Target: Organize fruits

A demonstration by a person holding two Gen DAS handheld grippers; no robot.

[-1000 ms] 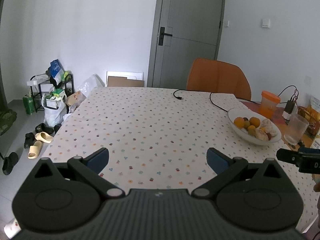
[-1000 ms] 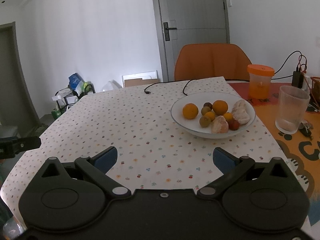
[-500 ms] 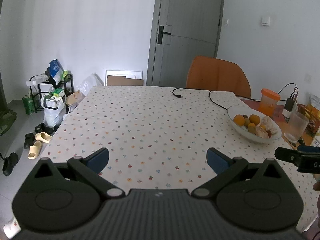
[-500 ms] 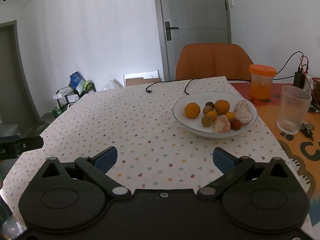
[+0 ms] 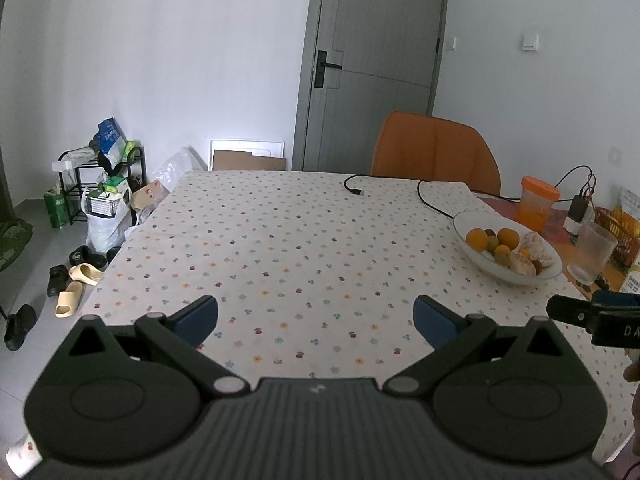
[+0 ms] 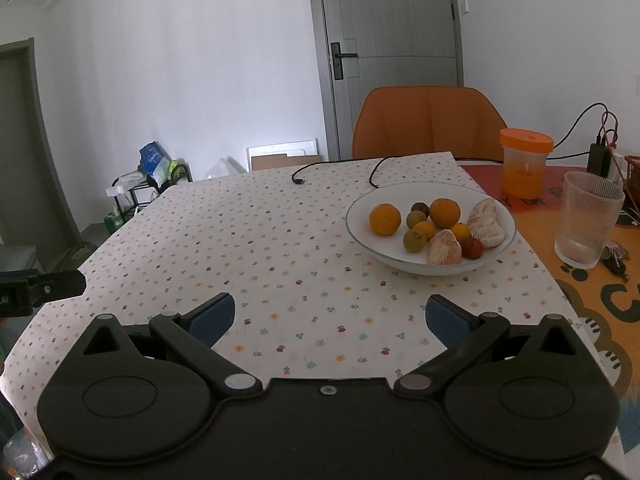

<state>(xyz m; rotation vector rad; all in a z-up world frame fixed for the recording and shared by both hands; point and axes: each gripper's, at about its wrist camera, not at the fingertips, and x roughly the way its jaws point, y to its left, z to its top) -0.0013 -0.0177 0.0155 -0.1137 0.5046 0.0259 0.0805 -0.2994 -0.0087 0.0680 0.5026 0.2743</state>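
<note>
Right hand-held gripper spread wide, empty, fruit bowl just ahead, slightly right, left hand-held gripper likewise agape, empty

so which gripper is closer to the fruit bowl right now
Right. The right gripper faces the fruit bowl just ahead, slightly to its right. The left gripper sits further off, with the bowl far to its right. Both are open and empty.

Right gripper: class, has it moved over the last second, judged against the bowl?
Yes. The right gripper, fingers apart, has backed off slightly: the bowl sits higher and slightly smaller in its view than before.
</note>
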